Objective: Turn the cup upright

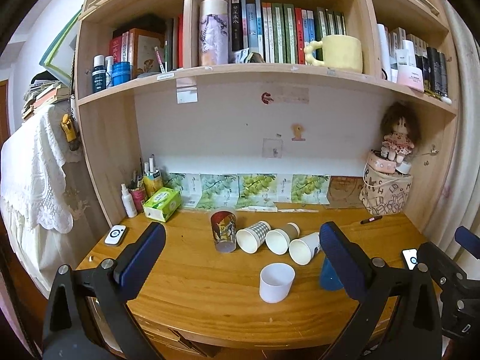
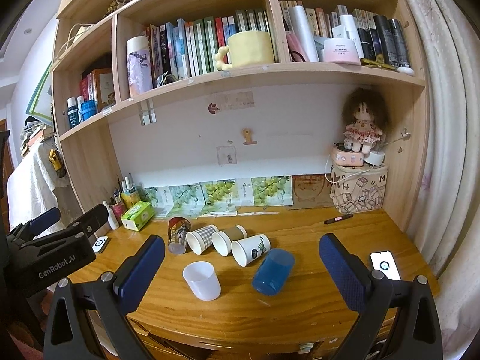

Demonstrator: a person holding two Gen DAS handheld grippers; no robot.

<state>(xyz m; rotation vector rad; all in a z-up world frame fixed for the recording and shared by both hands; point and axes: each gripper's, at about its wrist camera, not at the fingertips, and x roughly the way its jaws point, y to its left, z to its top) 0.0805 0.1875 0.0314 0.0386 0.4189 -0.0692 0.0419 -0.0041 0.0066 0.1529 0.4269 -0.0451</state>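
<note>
Several cups sit on the wooden desk (image 1: 195, 285). A white plastic cup (image 1: 276, 282) (image 2: 201, 280) stands upright nearest me. A blue cup (image 2: 273, 271) stands upside down; in the left wrist view it (image 1: 328, 276) is half hidden behind my right finger. Behind them, a red patterned cup (image 1: 223, 231) (image 2: 178, 234) stands upside down, and a checked cup (image 1: 254, 236) (image 2: 201, 238), a brown-sleeved cup (image 1: 282, 237) (image 2: 228, 238) and a white printed cup (image 1: 304, 247) (image 2: 250, 249) lie on their sides, mouths toward me. My left gripper (image 1: 241, 252) and right gripper (image 2: 241, 255) are open, empty, short of the cups.
A green tissue box (image 1: 162, 204), spray bottle (image 1: 128, 201) and pen holder stand at back left. A printed bag (image 1: 385, 193) with a doll stands at back right. A pen (image 1: 370, 219) lies nearby. White devices lie at left (image 1: 115, 235) and right (image 2: 385, 265). Bookshelves overhang the desk.
</note>
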